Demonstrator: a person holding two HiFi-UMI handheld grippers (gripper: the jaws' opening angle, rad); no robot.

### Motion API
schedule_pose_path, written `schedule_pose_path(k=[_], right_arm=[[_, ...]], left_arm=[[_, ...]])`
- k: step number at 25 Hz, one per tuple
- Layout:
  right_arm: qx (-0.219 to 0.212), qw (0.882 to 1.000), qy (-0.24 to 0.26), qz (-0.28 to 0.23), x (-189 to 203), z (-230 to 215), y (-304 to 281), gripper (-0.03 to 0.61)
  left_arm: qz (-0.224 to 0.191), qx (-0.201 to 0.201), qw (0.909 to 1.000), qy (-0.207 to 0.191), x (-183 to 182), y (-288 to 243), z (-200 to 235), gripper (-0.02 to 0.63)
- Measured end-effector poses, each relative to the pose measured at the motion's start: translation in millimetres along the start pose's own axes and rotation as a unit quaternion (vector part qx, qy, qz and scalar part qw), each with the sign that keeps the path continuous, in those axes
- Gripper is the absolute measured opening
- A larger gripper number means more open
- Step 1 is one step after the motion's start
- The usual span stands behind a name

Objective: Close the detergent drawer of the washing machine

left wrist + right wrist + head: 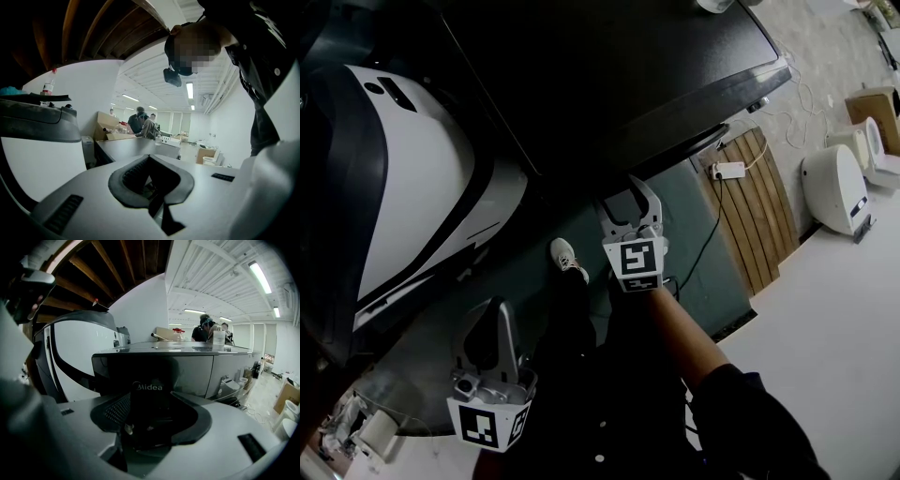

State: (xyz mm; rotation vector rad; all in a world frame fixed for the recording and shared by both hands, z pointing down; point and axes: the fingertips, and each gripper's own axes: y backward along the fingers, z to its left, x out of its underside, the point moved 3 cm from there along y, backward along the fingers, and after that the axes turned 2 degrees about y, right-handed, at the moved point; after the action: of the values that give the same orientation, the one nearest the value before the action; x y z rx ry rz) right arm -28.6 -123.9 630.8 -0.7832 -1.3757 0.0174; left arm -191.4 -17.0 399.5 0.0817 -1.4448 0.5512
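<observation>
drawer (pixel 147 394): the dark block with the midea print on the front of the washer (pixel 609 75). in the right gripper view it sits dead centre between the right gripper (pixel 625 195) jaws. no view shows how far it sticks out of the washer, it's all black on black there

right gripper: jaws spread, nothing clamped. in the head view the tips are up at the washer's front edge, aimed straight at the drawer front. can't say whether a jaw touches it

left gripper (pixel 494 314): jaws pressed together, empty. it hangs low and well clear of the washer, over by the white appliance (pixel 412 178) beside the washer. no role in this step

step, my read: approach is done or nearly done, and the push is not begun or only just starting

next move: push straight into the washer along the drawer's travel, square on the front face. no grasp needed. spread jaws could slide off either side of a narrow front, so bringing them together first, or laying one jaw flat on the face, looks safer. stop when the front sits flush with the washer panel

risk: an off-axis push could jam the drawer on its rails
</observation>
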Motion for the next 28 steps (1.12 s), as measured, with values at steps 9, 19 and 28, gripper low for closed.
schedule_pose_path(k=[9,19,28], right_arm=[[0.003,1.0,0.01,-0.02,-31,-22,47,0.051],[-0.045,0.997,-0.002,-0.068,-84,-32,91,0.032],[-0.042,0.984,0.007,-0.173,-175,-51,157,0.031]], left_arm=[[-0.045,-0.002,0.999,-0.011,-32,2,-2,0.014],[-0.061,0.009,0.9979,-0.02,-51,2,-4,0.014],[-0.085,0.023,0.9954,-0.036,-76,-2,-6,0.014]])
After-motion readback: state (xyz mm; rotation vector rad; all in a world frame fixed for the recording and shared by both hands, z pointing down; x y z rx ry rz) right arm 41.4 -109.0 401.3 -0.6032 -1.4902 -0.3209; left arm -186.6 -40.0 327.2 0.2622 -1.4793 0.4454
